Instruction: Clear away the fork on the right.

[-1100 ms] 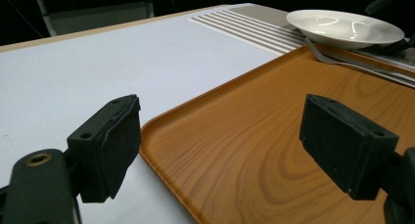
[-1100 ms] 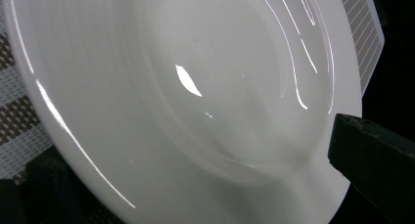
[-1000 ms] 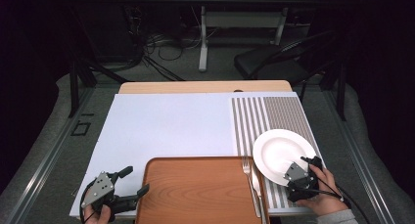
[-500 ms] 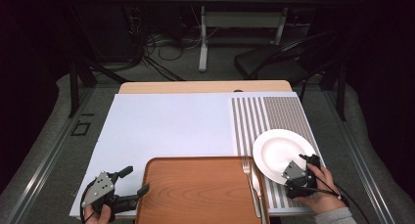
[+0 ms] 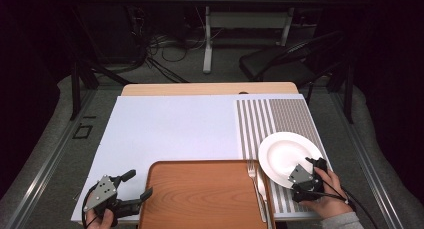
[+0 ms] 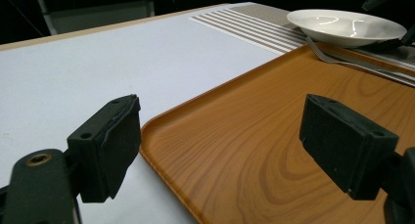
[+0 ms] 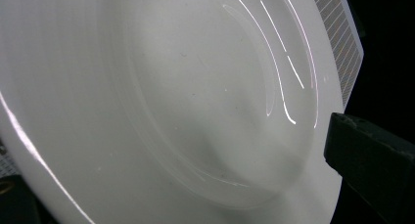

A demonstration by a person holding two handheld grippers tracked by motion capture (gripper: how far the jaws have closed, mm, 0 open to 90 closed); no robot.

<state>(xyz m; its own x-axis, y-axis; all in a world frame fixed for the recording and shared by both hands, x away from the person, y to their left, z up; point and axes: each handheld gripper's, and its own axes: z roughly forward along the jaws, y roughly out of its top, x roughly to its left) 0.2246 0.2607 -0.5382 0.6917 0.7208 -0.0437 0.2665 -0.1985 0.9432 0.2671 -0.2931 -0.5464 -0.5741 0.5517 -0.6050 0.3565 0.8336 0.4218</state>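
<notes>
Jaws wide on left gripper (image 5: 134, 185), lower left of high view, holding nothing, straddling wooden tray (image 5: 200, 199) corner. Right gripper (image 5: 311, 170), lower right, at white plate (image 5: 285, 154) rim; grip can't tell. Plate on striped mat (image 5: 280, 119), white table sheet (image 5: 170, 129); dark room, cables behind.

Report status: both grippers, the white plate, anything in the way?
Left gripper open at wooden tray corner. Right gripper at round white plate rim, grip unclear. Metal fork lies beside plate, on tray.

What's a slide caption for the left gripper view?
Open left gripper poised over wooden tray corner; white plate and fork beyond.
</notes>
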